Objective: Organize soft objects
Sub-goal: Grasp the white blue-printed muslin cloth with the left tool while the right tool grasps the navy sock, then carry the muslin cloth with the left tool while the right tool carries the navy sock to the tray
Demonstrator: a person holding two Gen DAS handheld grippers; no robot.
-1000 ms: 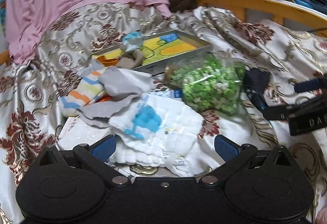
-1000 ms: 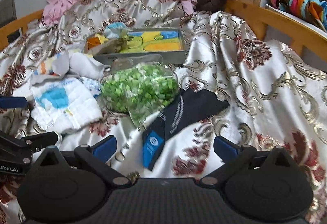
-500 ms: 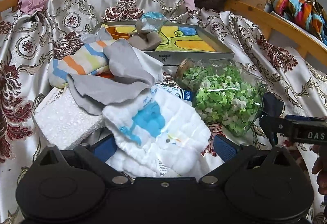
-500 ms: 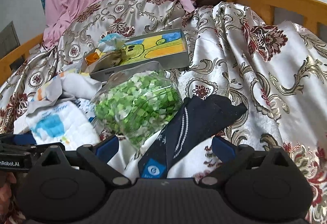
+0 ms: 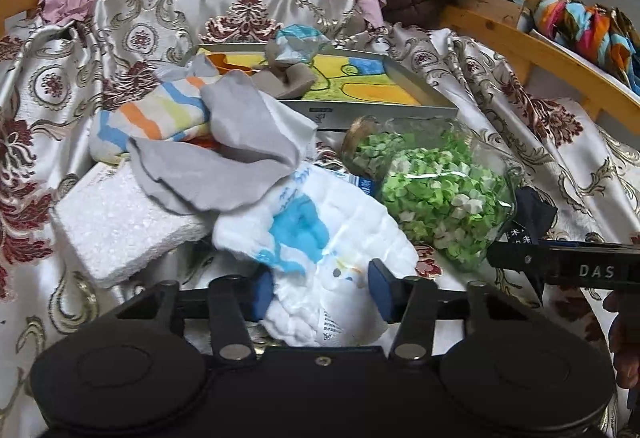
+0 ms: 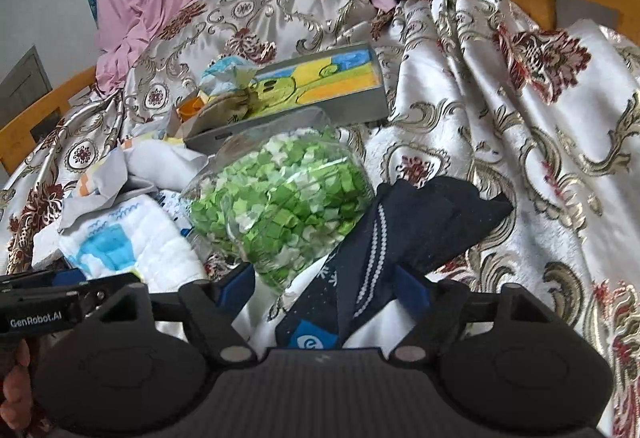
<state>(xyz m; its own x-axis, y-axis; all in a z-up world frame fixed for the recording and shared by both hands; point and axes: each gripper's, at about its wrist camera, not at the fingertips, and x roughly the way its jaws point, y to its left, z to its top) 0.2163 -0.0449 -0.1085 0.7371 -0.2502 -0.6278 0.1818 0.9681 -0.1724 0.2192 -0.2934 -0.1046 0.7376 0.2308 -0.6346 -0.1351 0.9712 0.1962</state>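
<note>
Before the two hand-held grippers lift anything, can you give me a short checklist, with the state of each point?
1. White cloth between the fingers of the left hand-held gripper: ok; jaws closing.
2. Left pads pressing the cloth: cannot tell.
3. Dark sock between the fingers of the right hand-held gripper: ok; jaws closing.
4. Right pads pressing the sock: not ok, a gap shows beside each.
5. Jar clear of the right fingers: not ok, its lower edge lies by the left-side pad.
6. Grey cloth off the white cloth: not ok, it overlaps its far edge.
</note>
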